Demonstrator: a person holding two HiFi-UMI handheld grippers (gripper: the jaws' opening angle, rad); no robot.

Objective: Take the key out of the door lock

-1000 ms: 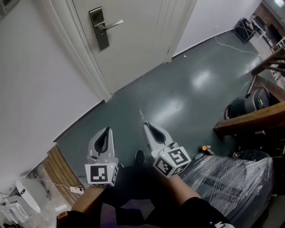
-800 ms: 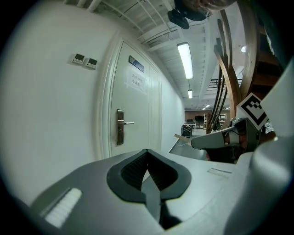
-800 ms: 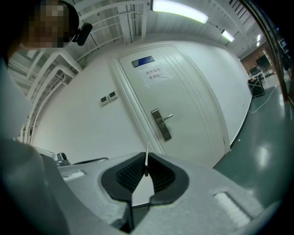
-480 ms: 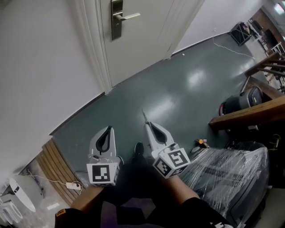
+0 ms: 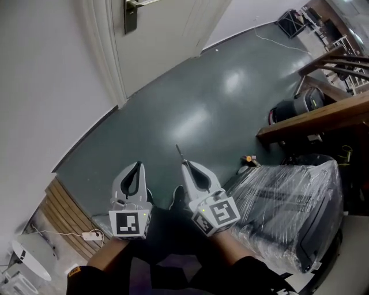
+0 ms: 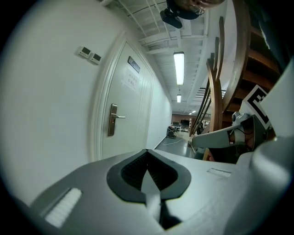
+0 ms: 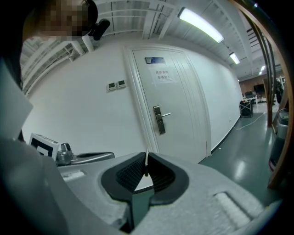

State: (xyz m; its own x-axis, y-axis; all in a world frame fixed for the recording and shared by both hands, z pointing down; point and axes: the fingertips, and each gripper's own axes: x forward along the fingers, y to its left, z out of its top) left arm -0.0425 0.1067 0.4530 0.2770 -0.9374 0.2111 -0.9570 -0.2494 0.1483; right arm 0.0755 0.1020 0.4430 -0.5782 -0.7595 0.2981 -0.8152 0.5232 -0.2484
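The white door [image 5: 167, 40] stands at the top of the head view, with only the lower end of its metal lock plate [image 5: 131, 17] in frame. The whole lock plate and lever show in the left gripper view [image 6: 112, 120] and in the right gripper view [image 7: 159, 120], both a few steps away. My right gripper [image 5: 185, 164] is shut on a thin metal key [image 5: 179, 152] that sticks out past its tips. That key [image 7: 146, 163] rises between the closed pads. My left gripper [image 5: 136, 167] is shut with nothing in it. Both are held low, near my body.
A plastic-wrapped bulky object [image 5: 288, 201] sits at my right. Beyond it run a wooden beam [image 5: 311, 118] and a black bag [image 5: 294, 106]. Wooden slats [image 5: 69, 213] and a white power strip [image 5: 89, 235] lie at the left by the wall. A small orange item [image 5: 248, 158] is on the floor.
The door and lock plate have slid toward the top edge of the head view, so the view has swung away from the door. Both grippers keep their pose, the right still holding the key.
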